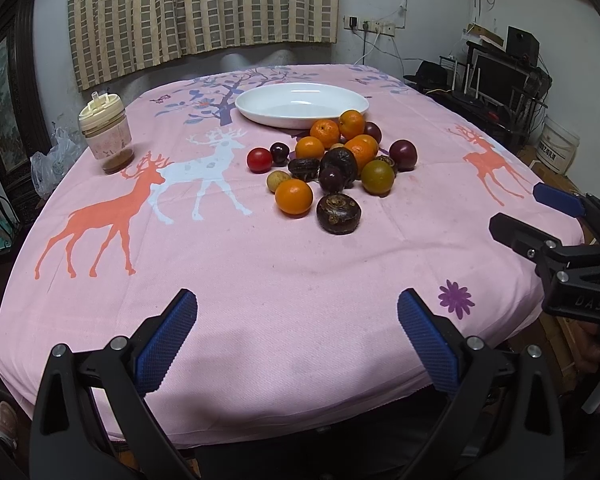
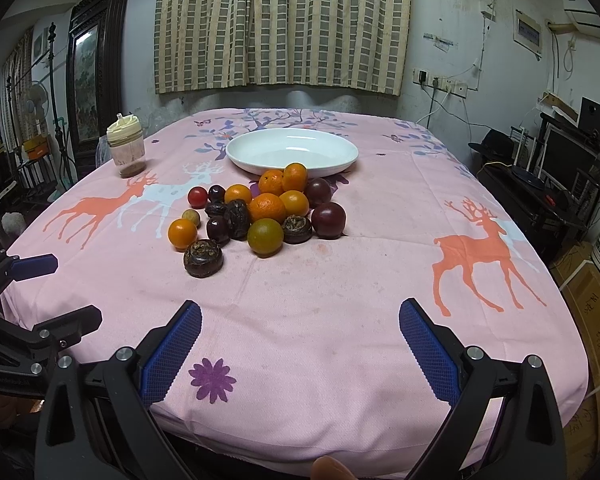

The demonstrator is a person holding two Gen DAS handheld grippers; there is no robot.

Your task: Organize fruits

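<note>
Clearly nothing is held yet: the left gripper [image 1: 298, 320] and right gripper [image 2: 300, 328] both hang over the near table edge with jaws spread wide and empty. The fruit pile [image 1: 332, 164] sits mid-cloth [image 1: 260, 280], just in front of the white dish [image 1: 260, 110], which is bare. The oranges [image 1: 294, 197] look firm and light, best pinched across the middle with a gentle squeeze; the red tomato [image 1: 259, 159] probably bruises easily. The dark wrinkled fruit [image 1: 338, 214] is rough, so grip should hold. Round fruit may roll once neighbours lift. Open cloth lies on all sides; the jar [image 1: 106, 136] stands well apart at left.
</note>
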